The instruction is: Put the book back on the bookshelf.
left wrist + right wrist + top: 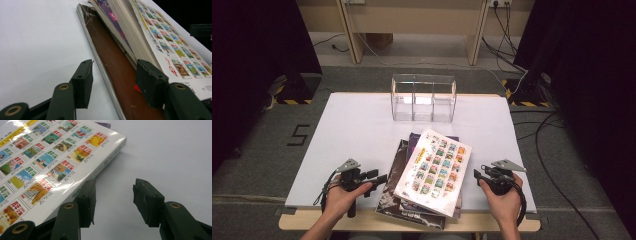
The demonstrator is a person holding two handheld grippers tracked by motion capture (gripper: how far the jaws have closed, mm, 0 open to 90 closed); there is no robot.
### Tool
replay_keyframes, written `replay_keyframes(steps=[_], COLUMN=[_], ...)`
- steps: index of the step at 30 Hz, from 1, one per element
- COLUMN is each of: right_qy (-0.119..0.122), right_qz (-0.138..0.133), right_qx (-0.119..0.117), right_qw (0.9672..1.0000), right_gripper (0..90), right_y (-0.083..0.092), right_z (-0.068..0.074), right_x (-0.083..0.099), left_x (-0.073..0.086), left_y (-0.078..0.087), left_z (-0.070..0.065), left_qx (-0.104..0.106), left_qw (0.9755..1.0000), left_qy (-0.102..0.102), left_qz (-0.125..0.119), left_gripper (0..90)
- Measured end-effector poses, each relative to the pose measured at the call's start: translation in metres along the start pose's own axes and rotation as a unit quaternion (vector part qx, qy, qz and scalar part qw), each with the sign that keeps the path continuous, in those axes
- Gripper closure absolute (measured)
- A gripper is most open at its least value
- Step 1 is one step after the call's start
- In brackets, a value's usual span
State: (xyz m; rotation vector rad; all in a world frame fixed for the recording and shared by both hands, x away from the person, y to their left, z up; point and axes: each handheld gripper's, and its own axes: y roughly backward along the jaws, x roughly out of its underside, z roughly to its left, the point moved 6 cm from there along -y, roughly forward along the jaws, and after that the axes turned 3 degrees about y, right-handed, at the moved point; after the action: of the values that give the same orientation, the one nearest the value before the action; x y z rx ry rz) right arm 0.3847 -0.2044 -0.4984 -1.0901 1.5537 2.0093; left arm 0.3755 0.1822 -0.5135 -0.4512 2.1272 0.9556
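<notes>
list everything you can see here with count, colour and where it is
top book: 1, white cover with rows of small coloured pictures, on top of the stack, near table edge
books beneath: at least 2, dark brown and purple, fanned out under it
clear organiser: 1, transparent, three compartments, far middle of table
table: 1, white top
cables: several, black, floor beyond the table
left claw: 1, black, open, left of the stack
right claw: 1, black, open, right of the stack
hands: 2, near edge

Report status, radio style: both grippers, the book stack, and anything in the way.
Left gripper open at the book stack's left edge. Right gripper open, empty, beside the top book. Nothing held. Clear acrylic organizer stands beyond, path to it unobstructed.
</notes>
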Motion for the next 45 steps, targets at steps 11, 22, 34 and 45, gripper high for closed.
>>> replay_keyframes(steps=[11, 22, 34, 45], right_qy=[0.038, -0.004, -0.042, -0.059], right_qz=[0.026, 0.036, 0.093, 0.107], right_qx=[-0.003, -0.062, -0.097, -0.100], right_qw=[0.9989, 0.9974, 0.9901, 0.9875], right_gripper=[56.2, 56.8, 50.9, 48.2], right_y=[-0.004, 0.001, -0.021, -0.026], right_z=[0.010, 0.033, 0.042, 0.040], right_x=[-0.003, -0.009, -0.011, -0.014], left_x=[-0.016, -0.039, -0.047, -0.044], left_y=[-0.004, -0.035, -0.076, -0.085], left_z=[-0.006, -0.044, -0.043, -0.041], left_qx=[-0.001, 0.050, 0.029, 0.029], left_qw=[0.9999, 0.9968, 0.9936, 0.9915], left_qy=[-0.014, -0.036, -0.025, 0.039], left_qz=[-0.009, 0.051, 0.106, 0.120], left_gripper=[43.3, 44.9, 49.1, 55.6])
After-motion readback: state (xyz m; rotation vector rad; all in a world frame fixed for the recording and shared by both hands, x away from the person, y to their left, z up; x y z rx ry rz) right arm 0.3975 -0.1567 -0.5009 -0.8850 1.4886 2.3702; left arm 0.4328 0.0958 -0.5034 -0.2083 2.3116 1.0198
